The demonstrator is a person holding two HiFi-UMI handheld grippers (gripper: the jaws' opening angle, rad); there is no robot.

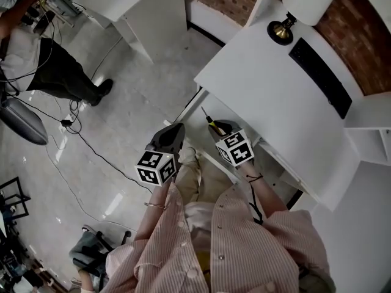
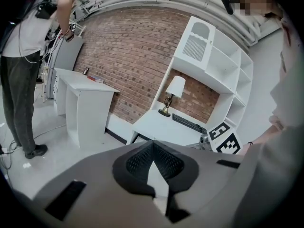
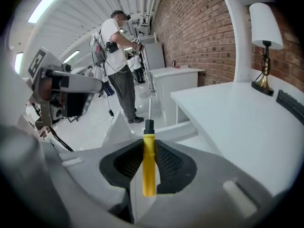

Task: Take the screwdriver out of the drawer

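White desk (image 1: 263, 90), one lamp (image 1: 302, 8); right hand-held gripper (image 3: 149, 148) pinching one screwdriver (image 3: 149, 175); left hand-held gripper (image 2: 153, 146) pressed together

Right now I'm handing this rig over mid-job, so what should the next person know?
Left gripper: shut, empty, held beside the right one.
Right gripper: shut on the screwdriver by its yellow handle, shaft pointing away from the hand.
Both are in the air at the desk edge.
Done: screwdriver is in the grip.
Left: probably set it down. I can't make out the drawer's state.
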